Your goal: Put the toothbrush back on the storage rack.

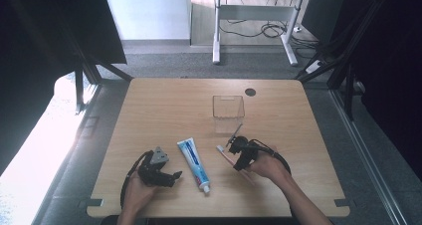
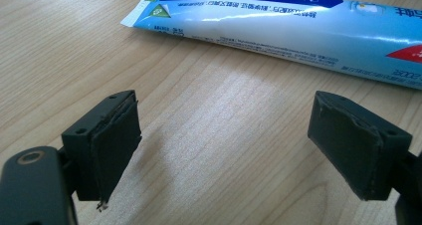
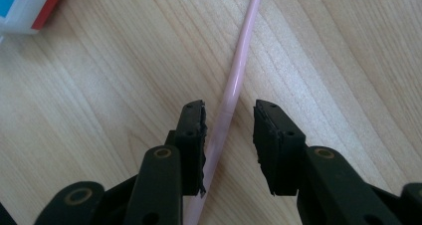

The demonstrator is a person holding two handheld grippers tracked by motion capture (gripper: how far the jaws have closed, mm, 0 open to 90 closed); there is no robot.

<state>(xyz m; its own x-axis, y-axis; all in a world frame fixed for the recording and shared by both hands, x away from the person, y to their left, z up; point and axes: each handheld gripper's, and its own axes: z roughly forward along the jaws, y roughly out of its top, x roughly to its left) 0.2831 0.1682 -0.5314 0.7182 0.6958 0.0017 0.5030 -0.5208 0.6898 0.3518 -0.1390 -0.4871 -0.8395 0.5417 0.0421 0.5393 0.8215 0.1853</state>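
toothbrush handle between unclenched right claw jaws, head cut off; left claw released

The toothpaste tube is cut off at the frame's edge.

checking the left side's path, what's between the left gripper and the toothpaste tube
Nothing: bare wooden table runs from the left gripper to the toothpaste tube. Its open fingers frame that wood in the left gripper view; the high view shows the same gap.
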